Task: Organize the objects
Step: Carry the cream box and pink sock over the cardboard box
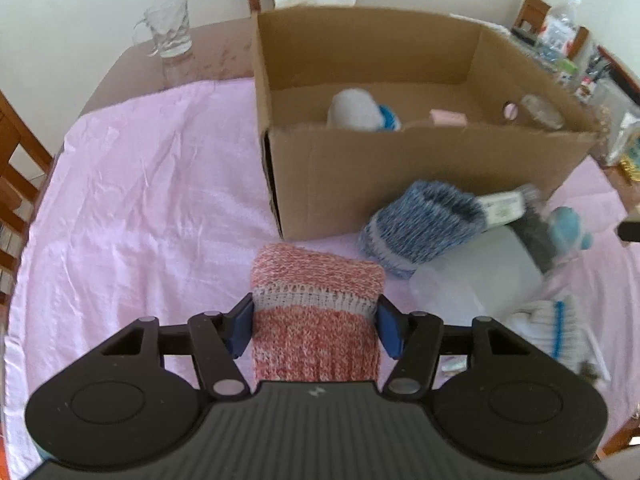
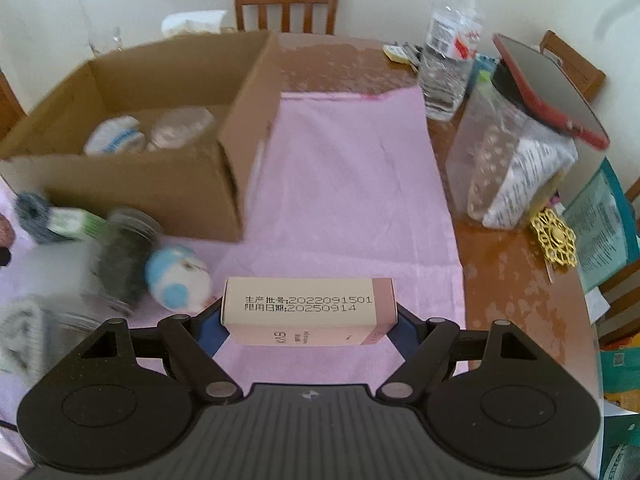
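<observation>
**Left wrist view: knitted piece held short of the carton, a boxed item gripped on the right**

Left wrist footage shows the left gripper (image 1: 316,326) clamped on a pink-and-white knitted piece (image 1: 316,300), possibly a sock or glove, though the blur leaves that uncertain. Its long axis runs forward along the fingers, and its free end points at the near wall of the open cardboard box (image 1: 420,176), which stands ahead and slightly right on the pink cloth (image 1: 140,200). A blue knitted piece (image 1: 420,224) is seen just beside the box's near wall, with a white roll (image 1: 480,276) next to it.

On the right wrist camera the right gripper (image 2: 310,322) is closed on a pale pink carton (image 2: 308,312), held crosswise with its printed face up. From there the box (image 2: 160,184) lies ahead and to the left, so the left gripper is judged the nearer. A lift over the near wall is what the drop would call for. Several soft items are already seen inside.
</observation>
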Demonstrator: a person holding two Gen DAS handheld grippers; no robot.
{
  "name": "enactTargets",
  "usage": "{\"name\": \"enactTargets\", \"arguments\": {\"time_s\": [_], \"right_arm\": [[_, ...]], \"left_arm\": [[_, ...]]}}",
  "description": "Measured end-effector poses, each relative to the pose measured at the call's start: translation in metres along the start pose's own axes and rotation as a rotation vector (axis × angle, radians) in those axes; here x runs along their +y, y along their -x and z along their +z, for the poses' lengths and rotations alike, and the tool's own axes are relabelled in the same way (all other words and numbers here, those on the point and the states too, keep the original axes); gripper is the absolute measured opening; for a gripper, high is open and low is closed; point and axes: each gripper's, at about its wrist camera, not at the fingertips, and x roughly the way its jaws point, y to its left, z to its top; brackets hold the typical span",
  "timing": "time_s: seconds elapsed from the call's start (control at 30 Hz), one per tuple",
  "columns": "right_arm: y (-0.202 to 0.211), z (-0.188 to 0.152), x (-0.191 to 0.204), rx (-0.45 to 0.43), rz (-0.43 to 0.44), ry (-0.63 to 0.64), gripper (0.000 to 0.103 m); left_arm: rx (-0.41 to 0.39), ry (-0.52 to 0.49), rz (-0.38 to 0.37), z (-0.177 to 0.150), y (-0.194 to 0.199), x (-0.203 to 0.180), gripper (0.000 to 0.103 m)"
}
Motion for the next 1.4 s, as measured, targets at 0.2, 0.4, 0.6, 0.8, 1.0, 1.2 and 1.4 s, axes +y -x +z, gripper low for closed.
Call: {"name": "enactTargets", "arguments": {"time_s": [0.2, 0.4, 0.6, 0.8, 1.0, 1.2, 1.4], "right_arm": [[0.022, 0.03, 0.022, -0.016, 0.047, 0.066, 0.084], [0.042, 0.063, 0.042, -0.046, 0.063, 0.135, 0.084], [0.044, 0.103, 0.063, -0.074, 0.082, 0.124, 0.084], [0.021, 0.144, 0.084, -0.072, 0.095, 0.155, 0.084], [-0.013, 0.171, 0.099, -0.019, 0.112, 0.157, 0.084], [-0.042, 0.185, 0.104, 0.01, 0.108, 0.136, 0.093], [-0.046, 0.181, 0.102, -0.007, 0.077, 0.135, 0.103]], "left_arm": [[0.014, -0.044, -0.045, 0.018, 0.037, -0.001, 0.06], [-0.027, -0.138, -0.041, 0.049, 0.057, -0.01, 0.06], [-0.066, -0.185, -0.063, 0.083, 0.057, -0.024, 0.06], [-0.092, -0.179, -0.041, 0.127, 0.034, -0.027, 0.06], [-0.086, -0.158, -0.025, 0.167, 0.001, -0.025, 0.06], [-0.071, -0.138, -0.005, 0.192, -0.026, -0.024, 0.06], [-0.056, -0.134, 0.008, 0.205, -0.046, -0.028, 0.06]]}}
